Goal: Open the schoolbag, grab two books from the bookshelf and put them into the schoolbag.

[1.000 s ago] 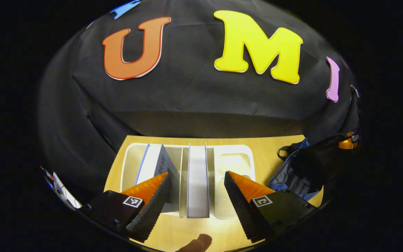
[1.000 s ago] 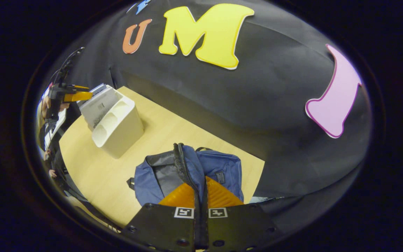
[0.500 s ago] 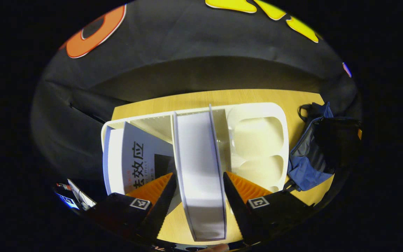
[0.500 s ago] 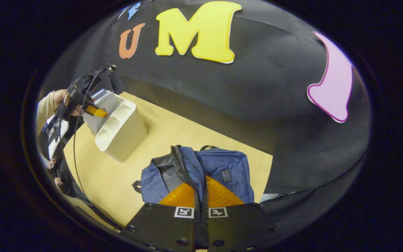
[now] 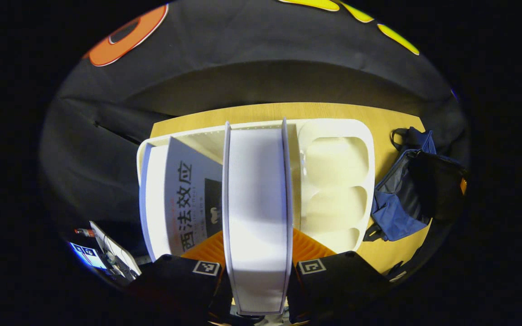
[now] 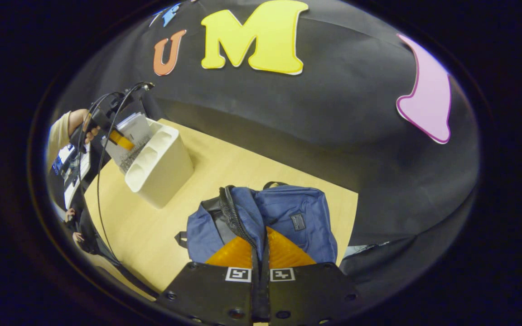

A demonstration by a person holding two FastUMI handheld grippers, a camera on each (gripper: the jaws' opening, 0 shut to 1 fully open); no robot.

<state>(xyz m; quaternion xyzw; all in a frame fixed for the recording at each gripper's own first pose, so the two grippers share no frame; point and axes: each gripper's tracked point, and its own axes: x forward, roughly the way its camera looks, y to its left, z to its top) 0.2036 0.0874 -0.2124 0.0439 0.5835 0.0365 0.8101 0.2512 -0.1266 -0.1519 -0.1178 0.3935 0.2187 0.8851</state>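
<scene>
In the left gripper view, closing the left gripper on the upright thick white book, a finger pressing each cover, inside the cream plastic bookshelf. Just beside it, on its left, leaning a second book with a grey printed cover. Standing on the light wooden table, well apart from the blue fabric schoolbag. In the right gripper view, pinching the schoolbag's black zipper edge between the pressed-together fingers of the right gripper, holding the bag's mouth open.
</scene>
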